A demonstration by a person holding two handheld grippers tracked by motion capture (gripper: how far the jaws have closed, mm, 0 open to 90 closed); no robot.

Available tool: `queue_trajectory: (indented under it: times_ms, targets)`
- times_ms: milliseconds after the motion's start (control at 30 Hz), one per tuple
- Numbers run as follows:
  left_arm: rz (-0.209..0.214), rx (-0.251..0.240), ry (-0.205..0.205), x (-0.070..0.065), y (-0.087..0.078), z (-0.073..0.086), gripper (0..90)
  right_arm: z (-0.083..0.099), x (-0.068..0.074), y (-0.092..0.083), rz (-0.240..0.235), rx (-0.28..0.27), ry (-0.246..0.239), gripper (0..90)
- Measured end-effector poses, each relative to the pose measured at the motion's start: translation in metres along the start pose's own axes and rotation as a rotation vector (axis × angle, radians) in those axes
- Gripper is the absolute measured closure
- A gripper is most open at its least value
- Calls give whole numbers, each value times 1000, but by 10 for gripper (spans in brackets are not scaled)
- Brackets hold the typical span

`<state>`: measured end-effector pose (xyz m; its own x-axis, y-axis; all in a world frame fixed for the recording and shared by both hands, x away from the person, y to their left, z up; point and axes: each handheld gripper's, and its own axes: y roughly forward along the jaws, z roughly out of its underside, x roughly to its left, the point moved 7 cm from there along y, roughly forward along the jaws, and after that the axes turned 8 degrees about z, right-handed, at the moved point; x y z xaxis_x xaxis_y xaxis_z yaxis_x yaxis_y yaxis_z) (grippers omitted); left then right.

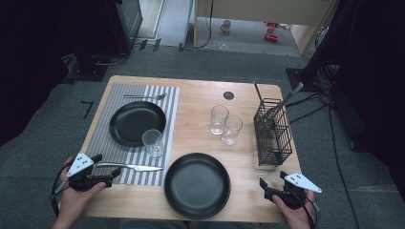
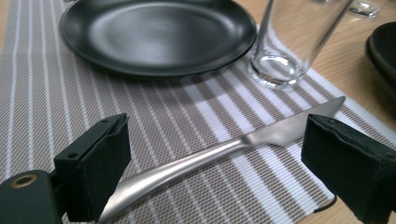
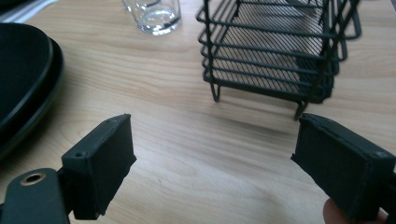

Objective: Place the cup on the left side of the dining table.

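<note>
Two tongs (image 2: 215, 163) agape, knife (image 2: 224, 149) handle cropped

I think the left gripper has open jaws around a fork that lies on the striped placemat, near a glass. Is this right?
Not quite: it is a knife, not a fork. The left gripper view shows its blade lying on the striped placemat, between the open jaws of the left gripper, near the glass.
</note>
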<state>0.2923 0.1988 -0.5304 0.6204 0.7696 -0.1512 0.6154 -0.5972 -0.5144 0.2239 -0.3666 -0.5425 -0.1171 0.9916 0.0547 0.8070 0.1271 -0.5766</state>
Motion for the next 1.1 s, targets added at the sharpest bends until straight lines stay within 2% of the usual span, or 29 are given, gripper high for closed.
queue_trajectory:
  times_ms: [300,400,600,800,967,1100]
  targets:
    - [-58,42,-3,15,-15,15,88,15,-15,1,41,51,-6,63]
    - [-96,55,-9,22,-20,21,88,18,-20,1,57,61,-8,43]
    - [-140,75,-53,35,-28,32,88,24,-24,1,71,92,-18,22]
    - [-188,119,-74,45,-30,43,88,30,-30,3,100,127,-40,12]
    - [-200,146,-75,47,-29,47,88,35,-33,7,126,151,-52,3]
    - [-210,176,-80,47,-26,50,88,35,-33,7,115,146,-59,0]
